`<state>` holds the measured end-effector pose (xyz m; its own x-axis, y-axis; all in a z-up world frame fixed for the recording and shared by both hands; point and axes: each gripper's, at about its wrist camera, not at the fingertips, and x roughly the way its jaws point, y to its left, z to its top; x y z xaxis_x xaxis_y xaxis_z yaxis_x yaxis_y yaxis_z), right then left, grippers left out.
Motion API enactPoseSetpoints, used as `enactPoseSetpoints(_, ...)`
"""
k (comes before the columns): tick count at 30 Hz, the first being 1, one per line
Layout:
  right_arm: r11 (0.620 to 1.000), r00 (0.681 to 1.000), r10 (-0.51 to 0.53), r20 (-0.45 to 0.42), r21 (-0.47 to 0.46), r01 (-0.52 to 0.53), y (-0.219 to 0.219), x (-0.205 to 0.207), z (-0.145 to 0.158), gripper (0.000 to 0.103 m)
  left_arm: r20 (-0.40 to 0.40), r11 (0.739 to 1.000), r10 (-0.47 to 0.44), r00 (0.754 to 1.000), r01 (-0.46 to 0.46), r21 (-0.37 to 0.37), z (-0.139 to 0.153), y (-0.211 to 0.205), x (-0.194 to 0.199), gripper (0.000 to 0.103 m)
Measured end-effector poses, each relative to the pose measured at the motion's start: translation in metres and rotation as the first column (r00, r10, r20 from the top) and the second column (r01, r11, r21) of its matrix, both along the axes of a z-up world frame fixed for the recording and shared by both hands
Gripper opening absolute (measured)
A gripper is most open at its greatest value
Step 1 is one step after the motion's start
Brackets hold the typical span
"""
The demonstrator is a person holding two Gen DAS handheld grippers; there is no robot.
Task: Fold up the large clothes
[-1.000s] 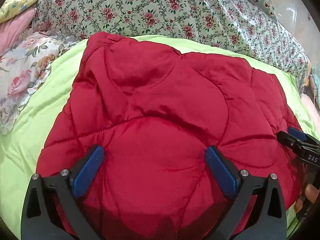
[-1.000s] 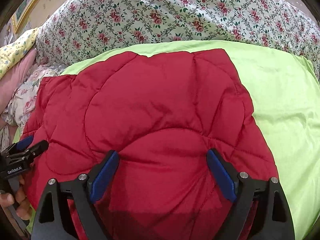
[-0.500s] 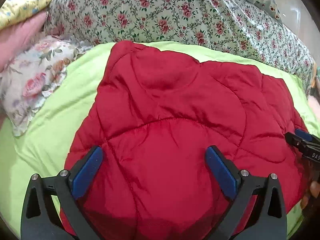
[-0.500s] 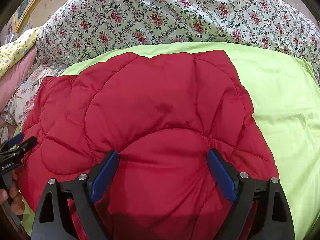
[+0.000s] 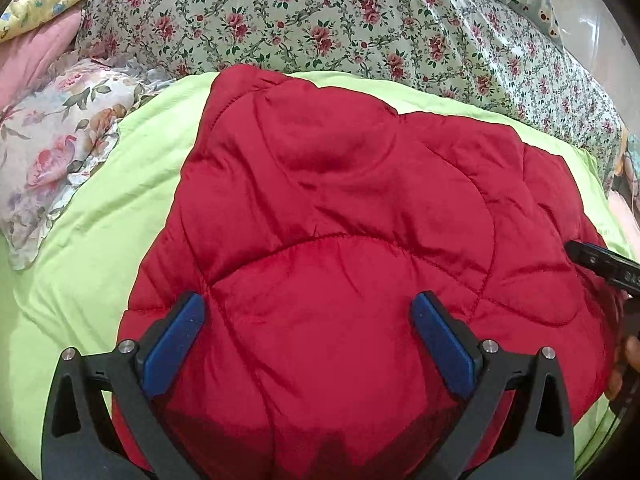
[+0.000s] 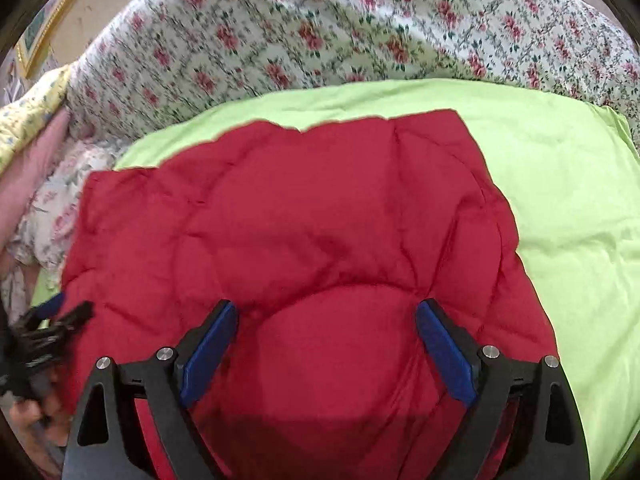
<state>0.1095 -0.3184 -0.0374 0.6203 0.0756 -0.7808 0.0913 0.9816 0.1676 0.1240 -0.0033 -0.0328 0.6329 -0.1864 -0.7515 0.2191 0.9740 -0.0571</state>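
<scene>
Garment: a red quilted jacket (image 5: 340, 240) lies spread flat on the green sheet (image 5: 100, 220) of the bed, already brought into a compact, roughly rectangular block; the sheet shows on the jacket's left, right and far sides.
Landmark: all places below are given from the red quilted jacket.
Left hand-held gripper (image 5: 308, 340): above the jacket's near edge toward its left side, pointing down at a slant, jaws spread wide with only padded cloth under them; the blue pads (image 5: 176, 344) pinch nothing.
Right hand-held gripper (image 6: 328, 344): above the jacket's near edge toward its right side, likewise slanted down, jaws spread wide and holding nothing.
Surroundings: a floral quilt (image 5: 360, 20) is banked up beyond the jacket's far edge; a floral pillow (image 5: 60, 140) sits off its far left corner.
Step in hand (judgement): between folds. Both tools hover free over the near part of the jacket, apparently lining up for a fresh grasp.
Progress (judgement): the sleeves look tucked in, since none is visible; a further fold of the near edge toward the far edge seems to remain.
Next move calls for: lowering both tools to the near hem, one at each corner, closing on the full thickness of padding, then lifting evenly so the bulky layers do not slide apart.
Risk (judgement): slippery, puffy cloth may spring out of a shallow pinch.
</scene>
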Motion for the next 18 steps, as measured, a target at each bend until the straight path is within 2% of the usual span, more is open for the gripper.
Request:
enactPoseSetpoints(4,0.999,1.0,-0.026,-0.015,-0.027,0.025,-0.003,0.015,-0.002,0.094,-0.012,1.0,-0.001,1.0,0.001,-0.008,-0.002,0.0,0.004,0.103)
enactPoseSetpoints(12,0.997,0.997,-0.079,-0.026,0.014,0.079,-0.017,0.02,-0.006,0.094,-0.08,1.0,0.023,0.997,-0.024,-0.011,-0.003,-0.002,0.018,0.103)
enactPoseSetpoints(15,0.995,0.996,-0.088,-0.005,0.043,0.088,-0.017,0.007,0.006,0.093,-0.092,0.999,0.031,0.995,-0.032,-0.007,0.003,0.0,0.012,0.103)
enactPoseSetpoints(18,0.992,0.994,-0.096,0.042,0.086,0.092,-0.018,-0.026,0.023,0.093,-0.081,1.0,0.026,0.996,-0.027,-0.004,0.012,0.003,-0.001,0.103)
